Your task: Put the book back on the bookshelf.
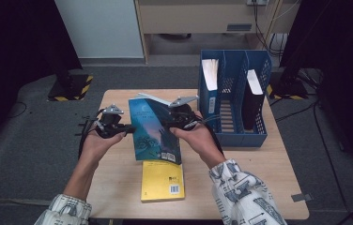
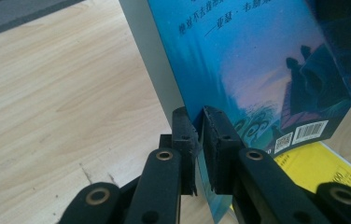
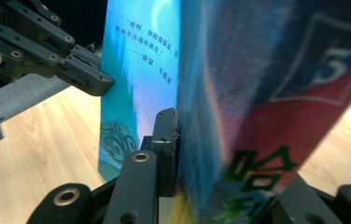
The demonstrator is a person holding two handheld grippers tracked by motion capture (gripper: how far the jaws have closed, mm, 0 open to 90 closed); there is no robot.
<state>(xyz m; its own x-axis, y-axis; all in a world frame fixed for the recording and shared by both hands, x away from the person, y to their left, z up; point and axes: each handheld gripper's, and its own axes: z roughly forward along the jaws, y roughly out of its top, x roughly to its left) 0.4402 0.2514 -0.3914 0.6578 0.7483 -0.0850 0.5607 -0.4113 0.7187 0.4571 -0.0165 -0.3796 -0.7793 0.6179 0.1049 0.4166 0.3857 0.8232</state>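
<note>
The blue book [image 1: 153, 129] was up off the table, tilted, held between your two grippers above the middle of the wooden table [image 1: 118, 183], its back cover (the one with the barcode and the night-sky picture) facing up toward the high camera. Your left gripper [image 1: 126, 127] had it by the left edge: in the left gripper view the two black jaws were nearly together, pinching just the back cover [image 2: 257, 70] between them, with the pale page block [image 2: 150, 56] standing to one side of the jaws. Your right gripper [image 1: 166, 125] took the opposite edge; in the right gripper view the book [image 3: 220, 93] sat clamped between the jaws, one pad flat against the cover and the other jaw spread much wider, so that grip was around the whole thickness of the volume. That same view caught your left gripper [image 3: 103, 84] biting the far edge.

Directly beneath the lifted book, toward you, a yellow book [image 1: 162, 180] lay flat on the table, its barcode corner up (the left gripper view showed its yellow cover [image 2: 313, 163] just under the blue one). Beyond your right hand [image 1: 198, 138], a blue file rack [image 1: 233, 101] stood on the table's far right part, holding a white-paged volume [image 1: 210, 72] in its left slot and a dark one [image 1: 252, 101] in its right slot.
</note>
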